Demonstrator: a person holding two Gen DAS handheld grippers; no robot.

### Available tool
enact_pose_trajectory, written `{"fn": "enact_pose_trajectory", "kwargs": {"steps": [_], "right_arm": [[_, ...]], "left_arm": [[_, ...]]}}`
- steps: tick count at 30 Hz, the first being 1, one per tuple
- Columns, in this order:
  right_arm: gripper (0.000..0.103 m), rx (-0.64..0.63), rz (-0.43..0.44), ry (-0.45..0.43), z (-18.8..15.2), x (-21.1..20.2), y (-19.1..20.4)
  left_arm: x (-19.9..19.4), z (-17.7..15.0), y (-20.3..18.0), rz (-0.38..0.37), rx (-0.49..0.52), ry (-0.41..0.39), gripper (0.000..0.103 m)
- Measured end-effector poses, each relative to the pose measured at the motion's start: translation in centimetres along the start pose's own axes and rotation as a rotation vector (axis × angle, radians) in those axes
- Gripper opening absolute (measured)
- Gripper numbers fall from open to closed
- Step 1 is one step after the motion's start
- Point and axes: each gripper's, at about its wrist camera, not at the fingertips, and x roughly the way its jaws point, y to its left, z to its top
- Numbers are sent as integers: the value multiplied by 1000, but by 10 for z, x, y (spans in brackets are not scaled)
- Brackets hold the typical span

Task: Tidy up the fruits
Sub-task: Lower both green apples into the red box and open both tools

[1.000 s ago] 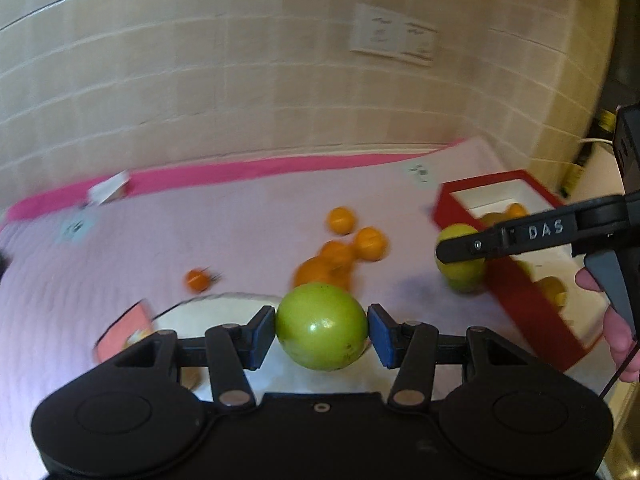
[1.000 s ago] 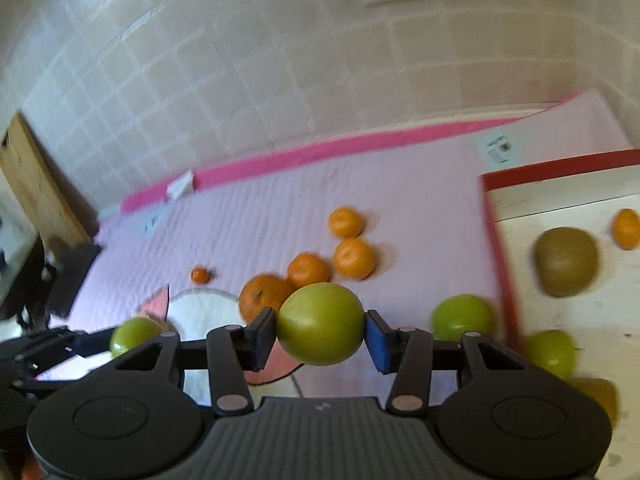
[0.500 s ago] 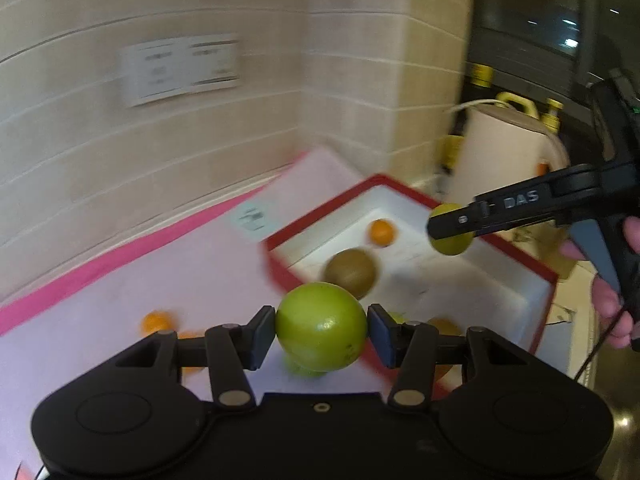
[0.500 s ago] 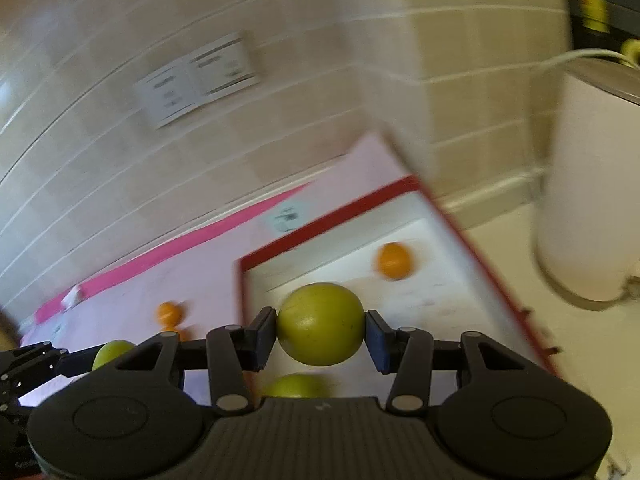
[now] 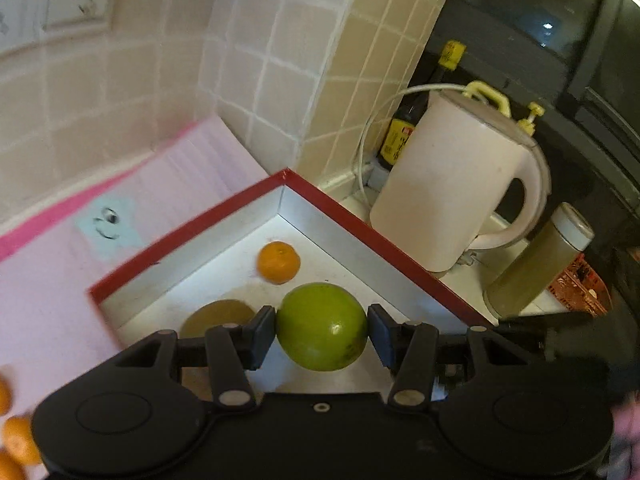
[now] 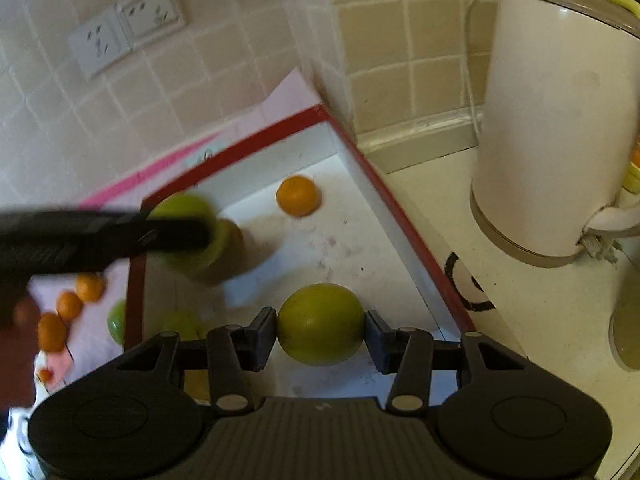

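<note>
My left gripper (image 5: 322, 334) is shut on a round green fruit (image 5: 320, 316) and holds it over the red-rimmed white box (image 5: 360, 232). Below it in the box lie an orange (image 5: 279, 262) and a brown kiwi (image 5: 216, 316). My right gripper (image 6: 321, 330) is shut on a second green fruit (image 6: 320, 316), above the box's near right part (image 6: 400, 220). In the right wrist view the left gripper's black arm (image 6: 100, 236) reaches in from the left, blurred, with its fruit (image 6: 180, 204) above the kiwi. Another green fruit (image 6: 180, 326) lies inside the box.
A white kettle (image 6: 552, 120) stands on the counter right of the box, with a dark sauce bottle (image 5: 404, 128) and a tall flask (image 5: 536, 260) near it. Several oranges (image 6: 68, 304) and a green fruit (image 6: 116, 320) lie on the pink mat left of the box. Tiled walls close the corner.
Both grippers have swung right, from over the pink mat with the oranges to over the red box. Each still grips its green fruit.
</note>
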Motion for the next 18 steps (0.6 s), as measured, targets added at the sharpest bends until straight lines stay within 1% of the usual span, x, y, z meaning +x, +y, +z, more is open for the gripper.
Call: {"fn": "enact_pose_trajectory", "kwargs": {"steps": [2, 6, 8, 10, 14, 18], "right_arm": [[50, -31, -10, 12, 1, 4, 3], [50, -73, -19, 40, 1, 14, 9], [50, -83, -23, 53, 1, 19, 10], [50, -85, -28, 64, 0, 23, 10], [50, -88, -34, 75, -3, 26, 8], [50, -79, -35, 77, -1, 28, 8]], "left_arm": [[22, 6, -2, 9, 4, 42, 61], [59, 12, -9, 67, 27, 135, 61], [70, 12, -9, 65, 18, 160, 61], [76, 13, -7, 56, 1, 178, 61], [85, 12, -7, 65, 13, 201, 61], [87, 14, -7, 66, 15, 201, 61]]}}
